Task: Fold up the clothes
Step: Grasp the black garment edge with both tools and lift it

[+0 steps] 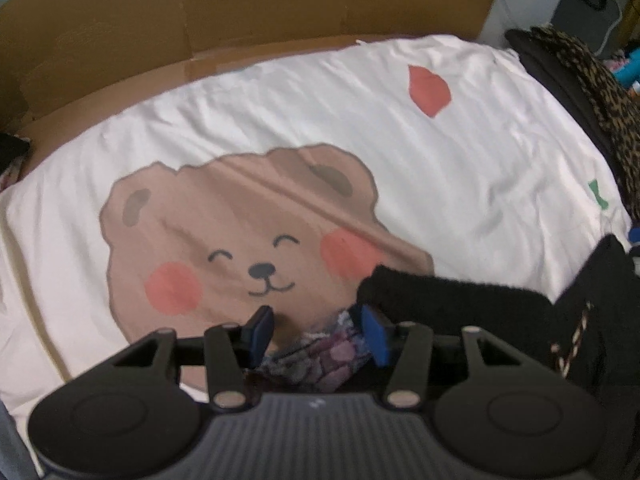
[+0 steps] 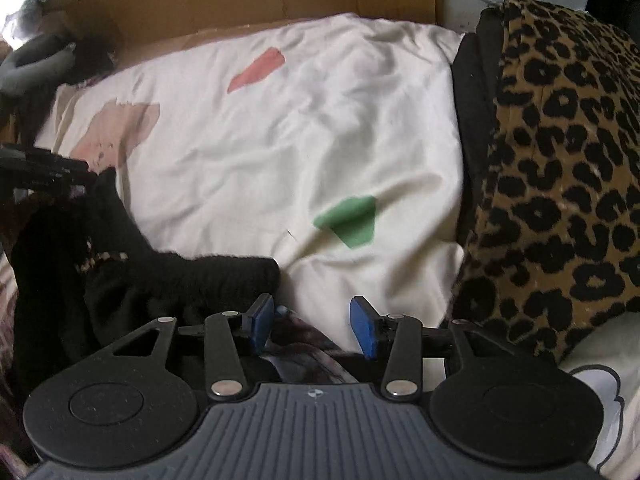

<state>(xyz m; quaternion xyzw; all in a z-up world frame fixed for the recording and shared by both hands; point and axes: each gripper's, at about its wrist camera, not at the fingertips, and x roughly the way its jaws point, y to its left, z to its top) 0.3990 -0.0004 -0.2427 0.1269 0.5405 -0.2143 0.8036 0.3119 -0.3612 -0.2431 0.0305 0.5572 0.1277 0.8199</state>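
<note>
A black knit garment [image 1: 460,300] with a beige-patterned trim lies on the white bear-print sheet [image 1: 400,140], one sleeve stretched out to the left. Under it shows a purple floral fabric [image 1: 320,356]. My left gripper [image 1: 318,332] points down over that floral fabric, jaws apart, with the fabric between the blue pads and a gap at the left pad. In the right wrist view my right gripper [image 2: 312,326] stands open just right of the black garment's [image 2: 192,280] sleeve end, above a dark patterned fabric [image 2: 300,360]. Nothing is pinched there.
A leopard-print cloth [image 2: 560,160] over a black item is piled on the right of the sheet [image 2: 320,140]. A cardboard wall [image 1: 200,20] stands behind the bed. Grey and dark items [image 2: 36,60] lie at the far left corner.
</note>
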